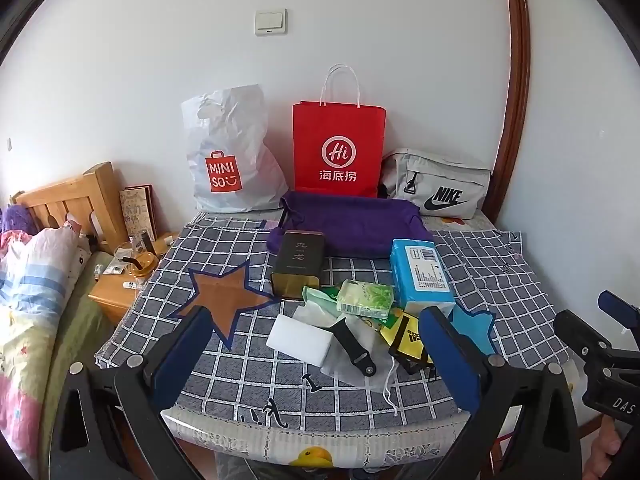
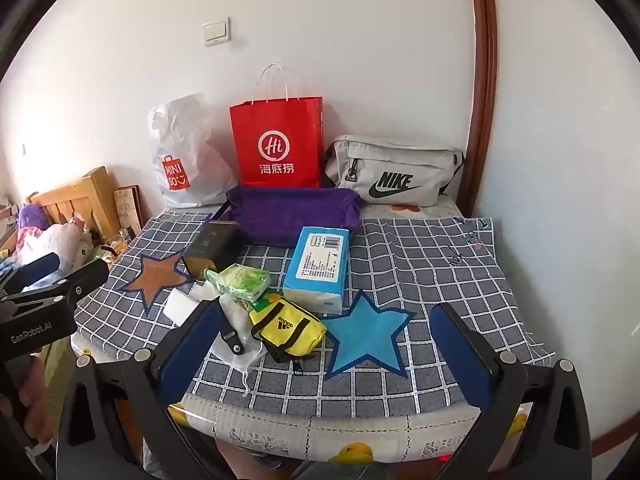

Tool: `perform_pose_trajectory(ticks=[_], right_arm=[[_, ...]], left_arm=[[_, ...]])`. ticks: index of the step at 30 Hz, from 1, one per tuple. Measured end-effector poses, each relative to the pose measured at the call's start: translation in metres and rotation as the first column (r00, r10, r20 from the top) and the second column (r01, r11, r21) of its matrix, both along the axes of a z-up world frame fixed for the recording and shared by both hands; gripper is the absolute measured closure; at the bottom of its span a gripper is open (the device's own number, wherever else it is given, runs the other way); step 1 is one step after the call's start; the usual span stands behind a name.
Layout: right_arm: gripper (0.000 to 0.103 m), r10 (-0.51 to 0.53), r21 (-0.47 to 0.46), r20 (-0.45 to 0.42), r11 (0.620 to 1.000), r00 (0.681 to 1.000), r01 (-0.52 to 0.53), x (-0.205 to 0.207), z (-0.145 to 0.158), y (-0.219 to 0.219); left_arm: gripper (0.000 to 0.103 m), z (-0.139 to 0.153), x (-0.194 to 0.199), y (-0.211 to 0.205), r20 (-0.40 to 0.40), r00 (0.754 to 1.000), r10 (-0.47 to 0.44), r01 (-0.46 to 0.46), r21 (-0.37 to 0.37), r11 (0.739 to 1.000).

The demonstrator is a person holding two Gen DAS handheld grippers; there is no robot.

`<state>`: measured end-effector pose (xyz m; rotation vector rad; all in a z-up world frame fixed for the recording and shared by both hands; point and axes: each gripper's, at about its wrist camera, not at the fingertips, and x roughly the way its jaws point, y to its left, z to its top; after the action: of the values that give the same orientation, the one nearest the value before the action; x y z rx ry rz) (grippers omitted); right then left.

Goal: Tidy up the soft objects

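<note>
We see a worktop (image 1: 224,384) covered by a grey checked cloth (image 2: 420,264) with a brown star (image 1: 224,300) and a blue star (image 2: 368,340) sewn on it. Along the wall at the back stand three bags — a white plastic bag (image 1: 228,152), a red paper bag (image 1: 338,148) and a grey waist bag (image 1: 440,188). Just in front of the red one lies a purple cloth tray (image 1: 352,222). A dark tin (image 1: 298,266) and a blue tissue pack (image 1: 422,274) lie before the tray. Nearer us sits a loose heap — a green packet (image 1: 366,298), a white sponge block (image 1: 300,336), a yellow pouch (image 2: 288,330) and a white mesh bag (image 1: 356,364) with a black strap (image 1: 354,346) across it.
</note>
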<state>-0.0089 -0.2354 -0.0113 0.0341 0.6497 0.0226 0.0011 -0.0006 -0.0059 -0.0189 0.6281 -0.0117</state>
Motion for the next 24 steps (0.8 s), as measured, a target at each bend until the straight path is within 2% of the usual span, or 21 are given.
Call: perform_pose_trajectory(ticks=[24], right_arm=[[0.000, 0.000, 0.016, 0.008, 1.000, 1.000, 0.000, -0.0011, 0.0019, -0.0017]], left_arm=[[0.000, 0.0050, -0.0032, 0.0005, 0.005, 1.000, 0.005, -0.005, 0.006, 1.000]])
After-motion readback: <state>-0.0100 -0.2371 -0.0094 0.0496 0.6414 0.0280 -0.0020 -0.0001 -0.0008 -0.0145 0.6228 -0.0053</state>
